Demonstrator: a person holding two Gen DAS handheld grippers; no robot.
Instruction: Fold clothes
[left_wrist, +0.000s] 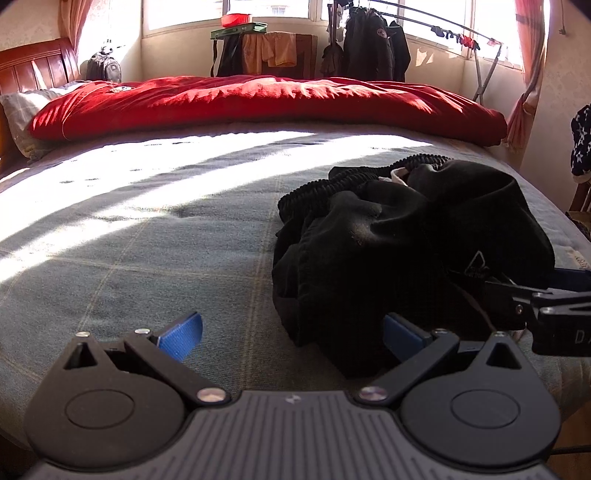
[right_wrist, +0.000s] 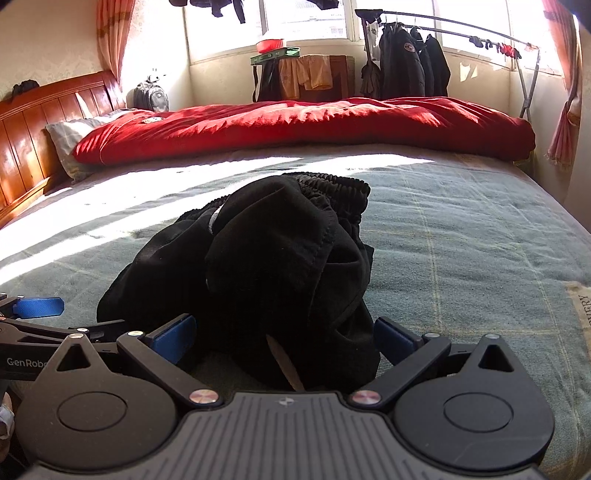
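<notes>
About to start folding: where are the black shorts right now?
The black shorts lie crumpled on the grey-green bedspread, dead ahead in the right wrist view between the open right gripper; right of the left gripper.

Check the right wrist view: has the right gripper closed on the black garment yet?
No: the right gripper is open, its blue pads on either side of the crumpled black garment.

The left gripper (right_wrist: 37, 308), seen at nine o'clock in the right wrist view, bears white letters "GenRobo", cut off by the other gripper's body. On the bedsheet (right_wrist: 480, 240), at three o'clock, a pale woven label (right_wrist: 581, 314) shows sideways letters, seemingly "OVERY". The right gripper (left_wrist: 554, 291) shows "D" at three o'clock.
</notes>
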